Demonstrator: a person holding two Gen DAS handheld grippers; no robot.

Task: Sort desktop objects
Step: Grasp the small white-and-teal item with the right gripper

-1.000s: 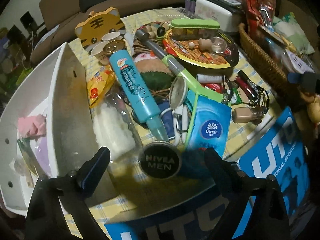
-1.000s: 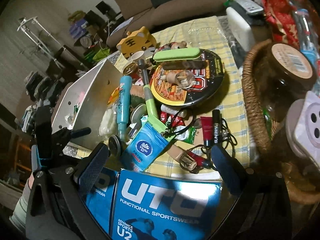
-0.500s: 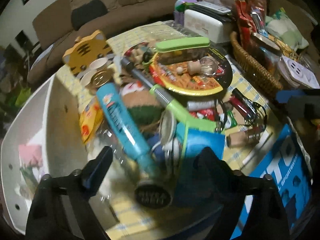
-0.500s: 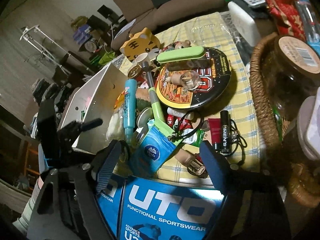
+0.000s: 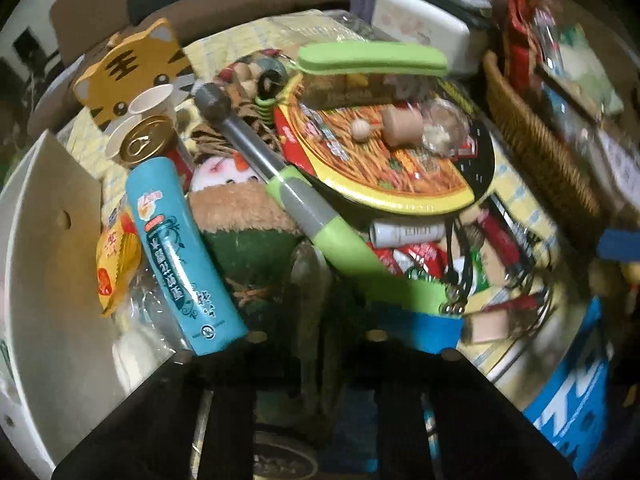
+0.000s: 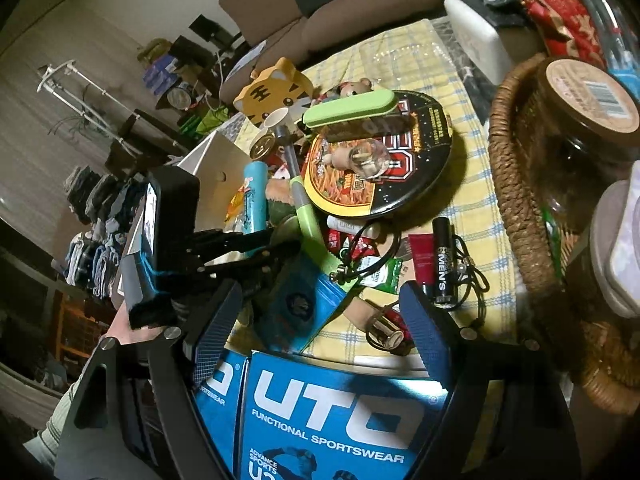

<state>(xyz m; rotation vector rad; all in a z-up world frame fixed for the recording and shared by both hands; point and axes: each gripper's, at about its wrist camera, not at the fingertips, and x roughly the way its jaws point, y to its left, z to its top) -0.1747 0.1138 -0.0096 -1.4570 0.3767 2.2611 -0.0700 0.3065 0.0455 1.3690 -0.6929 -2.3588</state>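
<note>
Cluttered table [image 6: 472,184]: left gripper [image 6: 290,246] angled down, closed.

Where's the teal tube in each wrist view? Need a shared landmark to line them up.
Left wrist: teal tube runs diagonally at left-centre, beside the white box.
Right wrist: teal tube is small, left of centre, just above the left claw.
Shared landmark: the round noodle bowl lid.
</note>
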